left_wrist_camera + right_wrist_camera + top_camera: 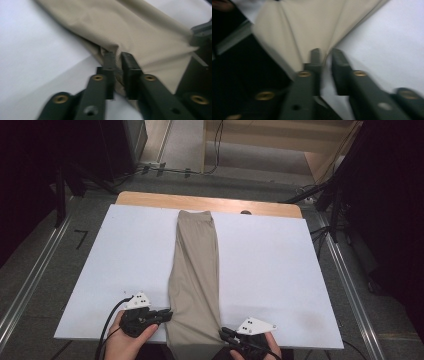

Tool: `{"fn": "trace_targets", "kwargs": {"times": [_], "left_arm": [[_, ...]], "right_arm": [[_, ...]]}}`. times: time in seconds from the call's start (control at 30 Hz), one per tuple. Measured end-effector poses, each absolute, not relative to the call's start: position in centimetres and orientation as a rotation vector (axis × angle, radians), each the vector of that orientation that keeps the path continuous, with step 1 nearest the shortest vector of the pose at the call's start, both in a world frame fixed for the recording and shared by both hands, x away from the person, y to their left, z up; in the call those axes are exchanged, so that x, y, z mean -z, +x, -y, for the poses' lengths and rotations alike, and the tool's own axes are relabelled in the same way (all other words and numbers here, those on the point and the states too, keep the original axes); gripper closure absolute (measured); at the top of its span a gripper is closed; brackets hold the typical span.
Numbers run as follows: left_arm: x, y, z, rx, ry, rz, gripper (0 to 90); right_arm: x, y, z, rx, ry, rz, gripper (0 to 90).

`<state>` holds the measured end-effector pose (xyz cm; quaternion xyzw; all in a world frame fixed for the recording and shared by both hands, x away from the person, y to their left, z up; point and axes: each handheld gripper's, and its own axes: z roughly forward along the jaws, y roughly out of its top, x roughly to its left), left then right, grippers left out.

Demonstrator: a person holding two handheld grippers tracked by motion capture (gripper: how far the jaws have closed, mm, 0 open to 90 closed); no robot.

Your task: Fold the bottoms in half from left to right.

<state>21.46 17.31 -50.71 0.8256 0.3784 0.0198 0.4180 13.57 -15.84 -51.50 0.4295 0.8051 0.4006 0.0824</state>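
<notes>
High view: the trousers (194, 275) lie lengthwise down the table's (280, 270) middle, their near end at its near edge. My left gripper (159, 316) and right gripper (226, 335) flank that end, jaws slightly parted, cloth edge between, released.

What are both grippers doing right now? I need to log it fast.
Left gripper: jaws slightly apart at the beige cloth edge, not clamping.
Right gripper: jaws slightly apart at the cloth's other edge, not clamping.
</notes>
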Motion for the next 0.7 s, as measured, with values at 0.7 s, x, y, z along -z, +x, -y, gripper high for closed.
{"fn": "trace_targets", "kwargs": {"times": [0.7], "left_arm": [[50.7, 17.6, -16.5, -0.107, 2.160, -0.893, 79.5]], "right_arm": [[52.0, 13.5, 15.0, -1.158, 1.233, -2.441, 87.0]]}}
